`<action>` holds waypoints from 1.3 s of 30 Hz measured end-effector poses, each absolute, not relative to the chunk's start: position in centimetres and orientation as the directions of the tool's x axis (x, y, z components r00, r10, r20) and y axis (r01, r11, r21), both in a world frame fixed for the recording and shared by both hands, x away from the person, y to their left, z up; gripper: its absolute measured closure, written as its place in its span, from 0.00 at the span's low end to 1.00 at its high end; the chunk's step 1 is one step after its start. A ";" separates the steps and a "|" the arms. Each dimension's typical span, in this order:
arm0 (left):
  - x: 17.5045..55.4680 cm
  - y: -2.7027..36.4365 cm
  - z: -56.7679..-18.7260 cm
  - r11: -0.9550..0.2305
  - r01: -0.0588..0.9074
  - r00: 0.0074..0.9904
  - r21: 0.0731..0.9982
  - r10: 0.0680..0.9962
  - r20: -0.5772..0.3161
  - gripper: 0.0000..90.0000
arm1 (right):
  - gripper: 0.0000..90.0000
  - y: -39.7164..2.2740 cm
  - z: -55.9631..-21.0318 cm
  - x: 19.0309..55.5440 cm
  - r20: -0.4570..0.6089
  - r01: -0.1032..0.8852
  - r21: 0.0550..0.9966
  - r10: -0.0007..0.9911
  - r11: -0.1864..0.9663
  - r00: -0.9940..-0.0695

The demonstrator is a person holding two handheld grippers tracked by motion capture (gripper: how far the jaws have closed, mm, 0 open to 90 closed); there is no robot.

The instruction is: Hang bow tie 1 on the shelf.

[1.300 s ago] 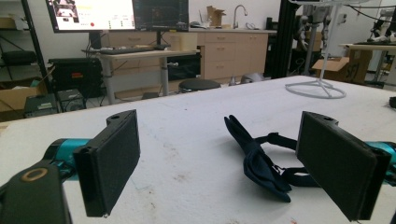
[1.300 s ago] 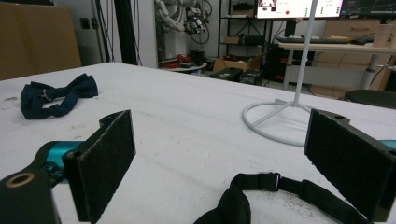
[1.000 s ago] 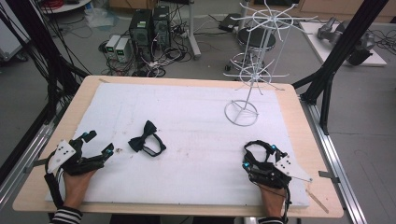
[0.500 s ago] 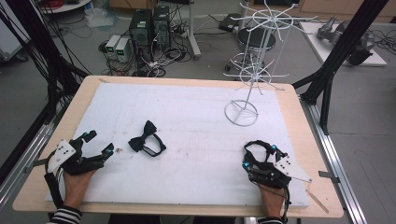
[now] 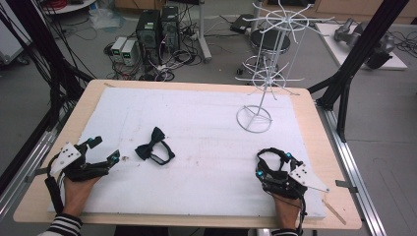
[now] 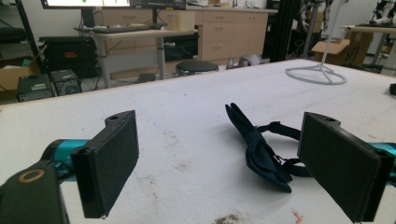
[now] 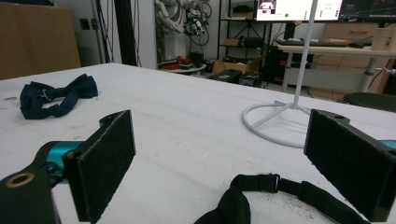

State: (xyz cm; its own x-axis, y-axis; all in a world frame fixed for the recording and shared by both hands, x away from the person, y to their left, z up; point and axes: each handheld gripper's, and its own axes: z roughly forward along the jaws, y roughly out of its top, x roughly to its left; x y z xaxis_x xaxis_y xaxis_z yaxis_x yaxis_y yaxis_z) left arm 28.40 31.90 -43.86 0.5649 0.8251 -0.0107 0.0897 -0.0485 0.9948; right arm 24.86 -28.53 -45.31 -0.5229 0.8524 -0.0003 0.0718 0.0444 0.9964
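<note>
Left claw, jaws wide, rests at nine o'clock of the dark navy fabric bow tie, lined up to grasp it; right claw, equally wide, idles at four o'clock on the bench.

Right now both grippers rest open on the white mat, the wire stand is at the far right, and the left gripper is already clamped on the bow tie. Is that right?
Not quite. The left gripper is open and holds nothing: the left gripper view shows the bow tie lying on the mat beyond its jaws, untouched. The right gripper is open too, and the wire stand stands at the far right.
</note>
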 end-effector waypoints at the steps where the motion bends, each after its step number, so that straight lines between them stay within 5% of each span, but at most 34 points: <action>1: 28.5 32.0 -43.5 -0.056 0.093 0.565 0.994 0.825 -0.006 0.15 | 0.09 -28.5 -45.3 24.9 -0.003 0.070 0.997 0.852 0.046 -0.523; 39: 32.2 30.5 -37.6 -0.253 0.220 0.650 0.942 0.758 0.052 0.15 | 0.09 -28.6 -45.3 24.9 0.007 0.076 0.996 0.850 0.038 -0.526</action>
State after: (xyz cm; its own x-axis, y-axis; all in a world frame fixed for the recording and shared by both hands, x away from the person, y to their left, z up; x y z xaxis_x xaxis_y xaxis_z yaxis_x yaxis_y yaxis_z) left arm 32.19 30.52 -37.56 0.6499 0.7582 0.0518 0.2199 -0.2529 0.9422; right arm 24.86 -28.56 -45.31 -0.5262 0.8503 0.0075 0.0757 0.0381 0.9964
